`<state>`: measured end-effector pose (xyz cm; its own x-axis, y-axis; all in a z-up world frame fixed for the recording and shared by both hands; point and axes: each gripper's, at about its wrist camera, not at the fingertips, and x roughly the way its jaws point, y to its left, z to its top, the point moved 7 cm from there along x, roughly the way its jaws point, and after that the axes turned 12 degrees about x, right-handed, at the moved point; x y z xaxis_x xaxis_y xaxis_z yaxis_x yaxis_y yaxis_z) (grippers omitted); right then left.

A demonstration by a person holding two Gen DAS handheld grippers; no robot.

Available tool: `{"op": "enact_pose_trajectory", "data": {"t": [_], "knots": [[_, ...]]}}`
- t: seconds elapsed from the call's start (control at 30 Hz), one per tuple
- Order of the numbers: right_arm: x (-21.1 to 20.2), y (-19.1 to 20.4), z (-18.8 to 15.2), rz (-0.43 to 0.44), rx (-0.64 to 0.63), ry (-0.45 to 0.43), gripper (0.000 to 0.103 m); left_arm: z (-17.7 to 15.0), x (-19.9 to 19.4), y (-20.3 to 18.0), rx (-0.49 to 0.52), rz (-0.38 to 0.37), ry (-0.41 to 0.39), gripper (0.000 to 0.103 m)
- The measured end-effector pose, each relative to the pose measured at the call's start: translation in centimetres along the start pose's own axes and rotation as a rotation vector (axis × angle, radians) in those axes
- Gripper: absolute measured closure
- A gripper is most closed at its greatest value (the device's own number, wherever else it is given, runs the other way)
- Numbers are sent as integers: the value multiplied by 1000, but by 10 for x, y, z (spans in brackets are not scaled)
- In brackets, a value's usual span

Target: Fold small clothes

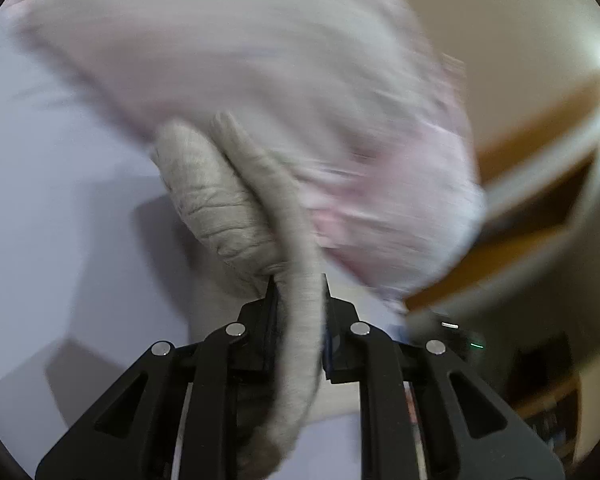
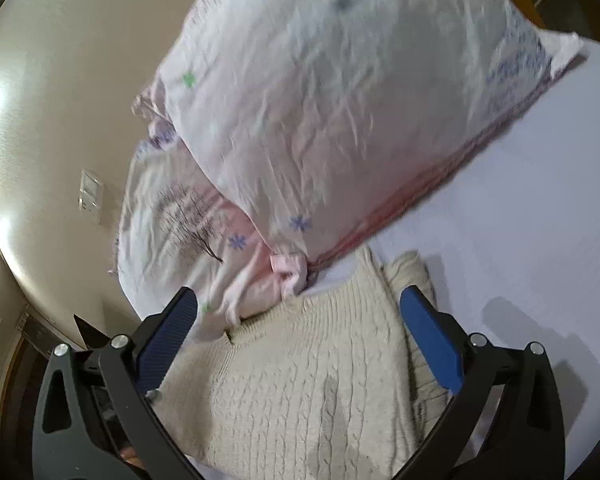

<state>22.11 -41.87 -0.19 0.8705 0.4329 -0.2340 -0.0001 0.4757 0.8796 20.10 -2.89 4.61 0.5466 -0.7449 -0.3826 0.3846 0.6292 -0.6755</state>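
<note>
Left wrist view shows my left gripper (image 1: 298,280) pinched tight on a fold of the cream knit sweater (image 1: 228,200), and the cloth hangs down between the two fingers. A blurry pink pillow (image 1: 284,92) sits just behind it.

On the right wrist view, my right gripper (image 2: 298,300) has its blue pads (image 2: 430,340) wide apart and holds nothing. The sweater (image 2: 300,380) lies on the pale bed sheet (image 2: 540,220) between them, touching the flowered pillow (image 2: 340,100).
</note>
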Motion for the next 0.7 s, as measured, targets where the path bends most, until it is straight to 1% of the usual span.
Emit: {"op": "enact_pose_trajectory", "data": {"t": [0.03, 0.07, 0.1, 0.13, 0.17, 0.23, 0.3, 0.33, 0.37, 0.4, 0.43, 0.47, 0.5, 0.53, 0.57, 0.6, 0.67, 0.7], "knots": [[-6, 0, 4, 2, -7, -14, 2, 2, 14, -22, 24, -55, 9, 86], [-10, 0, 6, -1, -11, -25, 2, 1, 40, -51, 38, -144, 35, 86], [-16, -1, 11, -13, -22, -44, 2, -3, 61, -68, 43, -192, 57, 86], [-19, -3, 15, -26, -28, -55, 2, -11, 91, -88, 46, -248, 98, 84], [-23, -7, 20, -52, -39, -68, 2, -22, 124, -104, 28, -301, 153, 82], [-29, -18, 30, -92, -44, -81, 2, -43, 173, -118, -29, -355, 251, 81], [-31, -31, 36, -115, -20, -69, 2, -59, 204, -128, -89, -435, 327, 81], [-32, -40, 40, -109, 19, -46, 2, -60, 207, -132, -95, -461, 326, 81], [-31, -46, 41, -94, 54, -24, 2, -56, 201, -134, -56, -457, 298, 81], [-29, -51, 42, -61, 102, 15, 2, -51, 194, -135, -14, -440, 272, 80], [-26, -53, 41, -43, 122, 46, 2, -44, 182, -132, 42, -404, 236, 76], [-22, -53, 39, -33, 130, 80, 2, -36, 170, -128, 96, -347, 201, 57], [-15, -53, 34, -41, 127, 130, 2, -27, 156, -118, 156, -246, 159, 36], [-10, -53, 29, -57, 118, 160, 2, -22, 146, -108, 199, -146, 132, 32], [-2, -53, 22, -85, 103, 205, 2, -19, 137, -95, 242, -34, 119, 32], [6, -52, 15, -108, 91, 240, 2, -19, 128, -78, 279, 65, 126, 32], [23, -52, 0, -157, 69, 317, 2, -24, 124, -59, 294, 160, 149, 32], [31, -52, -7, -178, 56, 350, 2, -28, 124, -45, 285, 200, 177, 31]]}}
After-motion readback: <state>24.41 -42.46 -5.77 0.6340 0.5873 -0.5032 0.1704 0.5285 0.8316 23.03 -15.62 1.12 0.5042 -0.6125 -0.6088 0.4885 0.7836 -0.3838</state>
